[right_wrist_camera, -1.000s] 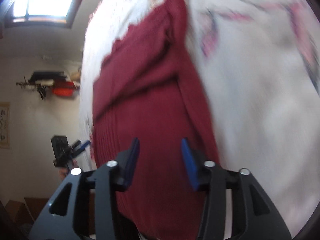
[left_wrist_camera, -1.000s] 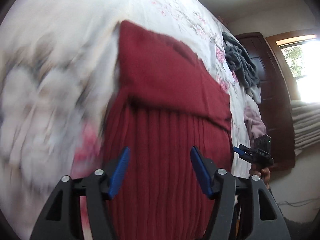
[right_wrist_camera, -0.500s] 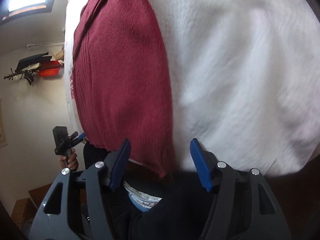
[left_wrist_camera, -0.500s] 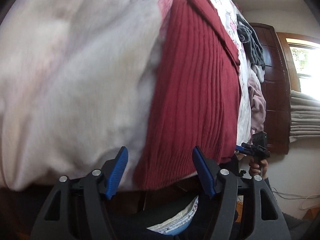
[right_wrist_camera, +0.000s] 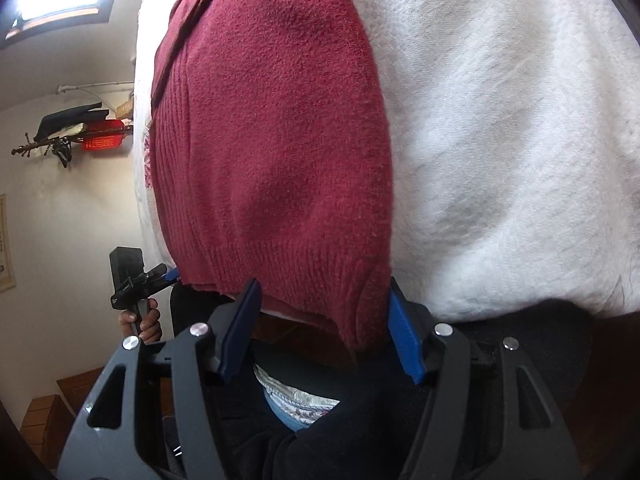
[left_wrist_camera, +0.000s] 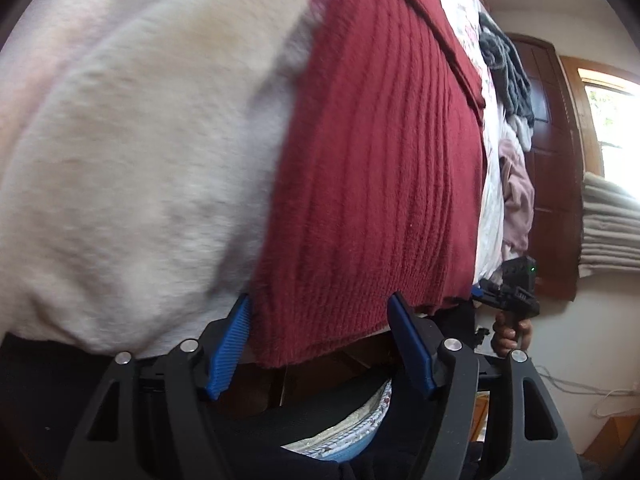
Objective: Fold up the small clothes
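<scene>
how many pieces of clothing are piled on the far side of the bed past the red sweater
2 visible: a grey garment heaped at the bed's far edge, and a dusty pink one hanging just below it. More may be hidden behind.

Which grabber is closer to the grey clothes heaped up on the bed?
Right. The right gripper sits at the sweater corner on the grey pile's side; the left gripper is at the opposite corner.

between the left gripper's (left_wrist_camera: 320, 336) ribbed blue pads hangs the red sweater (left_wrist_camera: 372, 168), fuzzy rib-knit cloth. left of it, the white blanket (left_wrist_camera: 132, 168) looks plush and matt. gripper frames matt black plastic, shiny metal screws.
</scene>
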Demonstrator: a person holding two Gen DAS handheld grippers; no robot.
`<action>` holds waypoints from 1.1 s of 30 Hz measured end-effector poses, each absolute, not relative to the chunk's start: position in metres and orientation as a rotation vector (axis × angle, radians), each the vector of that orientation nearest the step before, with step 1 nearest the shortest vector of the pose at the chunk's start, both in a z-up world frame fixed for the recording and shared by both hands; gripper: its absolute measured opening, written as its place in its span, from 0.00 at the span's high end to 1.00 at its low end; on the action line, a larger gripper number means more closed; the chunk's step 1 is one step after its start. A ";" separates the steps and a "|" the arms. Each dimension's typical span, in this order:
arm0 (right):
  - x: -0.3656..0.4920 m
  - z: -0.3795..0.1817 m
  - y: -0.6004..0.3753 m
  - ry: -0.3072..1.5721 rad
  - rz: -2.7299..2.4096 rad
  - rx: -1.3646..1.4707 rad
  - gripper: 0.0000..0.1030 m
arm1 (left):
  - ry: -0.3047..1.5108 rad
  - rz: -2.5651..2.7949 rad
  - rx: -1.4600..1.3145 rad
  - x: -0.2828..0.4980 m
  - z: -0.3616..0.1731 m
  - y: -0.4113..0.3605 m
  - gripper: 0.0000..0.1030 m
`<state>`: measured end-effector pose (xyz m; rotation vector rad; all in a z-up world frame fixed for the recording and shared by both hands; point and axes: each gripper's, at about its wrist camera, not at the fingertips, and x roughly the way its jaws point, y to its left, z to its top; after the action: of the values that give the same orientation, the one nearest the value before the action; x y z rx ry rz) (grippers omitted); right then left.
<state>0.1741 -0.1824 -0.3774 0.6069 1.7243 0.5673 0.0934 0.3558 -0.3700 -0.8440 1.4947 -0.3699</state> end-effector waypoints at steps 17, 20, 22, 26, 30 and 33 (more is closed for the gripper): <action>0.179 -0.385 -0.177 1.783 0.553 0.561 0.42 | 1.490 -0.340 -0.939 0.092 -0.383 0.355 0.49; 0.178 -0.381 -0.179 1.782 0.567 0.561 0.72 | 1.497 -0.334 -0.927 0.091 -0.379 0.352 0.81; 0.175 -0.377 -0.182 1.753 0.579 0.570 0.84 | 1.501 -0.310 -0.948 0.087 -0.378 0.356 0.94; 0.169 -0.368 -0.189 1.690 0.601 0.621 0.93 | 1.445 -0.311 -1.015 0.079 -0.369 0.362 0.95; 0.169 -0.359 -0.197 1.644 0.620 0.662 0.94 | 1.392 -0.341 -1.013 0.075 -0.353 0.357 0.95; 0.170 -0.353 -0.203 1.619 0.621 0.679 0.95 | 1.363 -0.359 -1.017 0.078 -0.342 0.355 0.95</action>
<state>0.1700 -0.2031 -0.3525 0.6795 1.6195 0.6209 0.0777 0.3550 -0.3425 -1.0170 1.3629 -0.3588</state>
